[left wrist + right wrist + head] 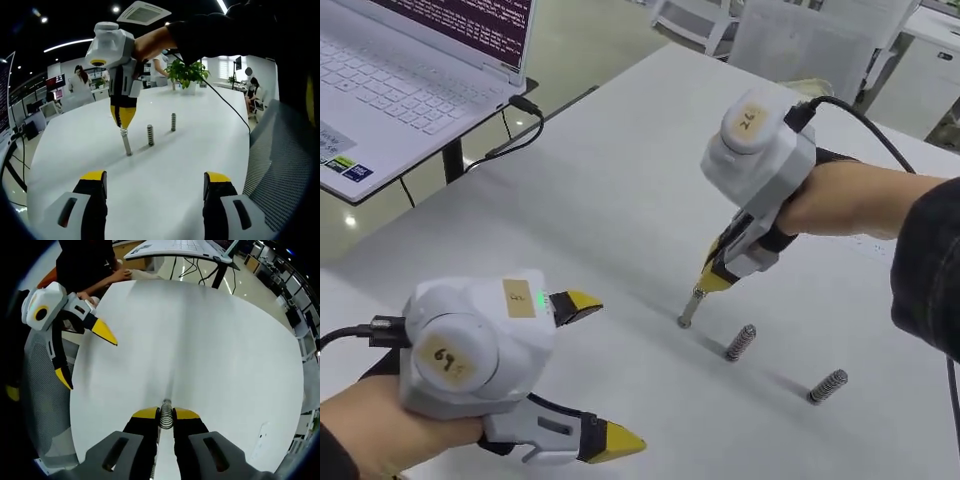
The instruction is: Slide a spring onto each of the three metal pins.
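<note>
Head view: two pins [741,342] carried springs [828,386]; right hand-held gripper [713,283] pinched third spring [166,418] over last pin [689,310]; left hand-held gripper [612,370] gaped empty.

At the lower left of the head view, the left gripper [605,372] is showing a white rounded shell, black jaws with yellow tips, a pale sticker [450,357] marked 69 and a black cable [345,335]. At the upper right, the right gripper [712,282] is looking alike. The person is wearing a dark sleeve [930,250].
</note>
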`<state>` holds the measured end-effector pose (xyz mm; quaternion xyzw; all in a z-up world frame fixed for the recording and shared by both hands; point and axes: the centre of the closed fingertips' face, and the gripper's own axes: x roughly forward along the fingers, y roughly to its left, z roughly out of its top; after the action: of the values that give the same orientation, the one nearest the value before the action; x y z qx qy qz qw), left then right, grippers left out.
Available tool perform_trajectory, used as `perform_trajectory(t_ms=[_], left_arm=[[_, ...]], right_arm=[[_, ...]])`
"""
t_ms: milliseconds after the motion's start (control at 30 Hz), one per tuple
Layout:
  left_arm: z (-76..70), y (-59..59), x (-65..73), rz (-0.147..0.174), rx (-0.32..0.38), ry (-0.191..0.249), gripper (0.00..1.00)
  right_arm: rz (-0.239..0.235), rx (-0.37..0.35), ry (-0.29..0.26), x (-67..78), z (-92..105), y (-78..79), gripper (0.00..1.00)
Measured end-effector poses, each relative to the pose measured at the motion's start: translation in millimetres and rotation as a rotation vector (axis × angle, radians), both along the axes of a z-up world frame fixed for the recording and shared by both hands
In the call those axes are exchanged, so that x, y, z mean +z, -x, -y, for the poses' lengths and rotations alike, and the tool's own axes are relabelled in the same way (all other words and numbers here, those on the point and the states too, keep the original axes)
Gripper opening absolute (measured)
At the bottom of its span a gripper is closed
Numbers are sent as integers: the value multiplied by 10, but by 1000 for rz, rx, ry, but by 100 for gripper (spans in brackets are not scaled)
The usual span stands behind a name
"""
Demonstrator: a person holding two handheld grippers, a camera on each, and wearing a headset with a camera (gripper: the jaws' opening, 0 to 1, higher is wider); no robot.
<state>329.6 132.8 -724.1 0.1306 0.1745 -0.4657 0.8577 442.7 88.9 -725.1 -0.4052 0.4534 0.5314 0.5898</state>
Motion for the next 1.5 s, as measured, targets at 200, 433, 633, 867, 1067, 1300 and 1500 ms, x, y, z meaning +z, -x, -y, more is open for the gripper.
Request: perform_trajectory(t_ms=[200,433,633,867,1067,1300,1500], left_arm=[[-16,3,-9,-4,3,2,75],[-6,3,-15,-8,2,5,75],[-9,11,-22,-13,3,5,74],[-27,10,-25,-15,8,3,73],[-24,14,-21,-17,8,3,72],[-15,12,-8,-16,6,4,72],[-19,21,-6,-19,6,5,72]], right_arm=[[-9,0,6,-60,-3,-13,8],[-20,3,15,-155,-1,5,8],[-27,3,24,-248,-7,16,8],[-47,-2,31,-330,-10,114,8],[-52,-7,32,-368,-10,164,8],[-52,-12,36,-432,-8,217,8],[-45,-13,39,-516,4,201,9]])
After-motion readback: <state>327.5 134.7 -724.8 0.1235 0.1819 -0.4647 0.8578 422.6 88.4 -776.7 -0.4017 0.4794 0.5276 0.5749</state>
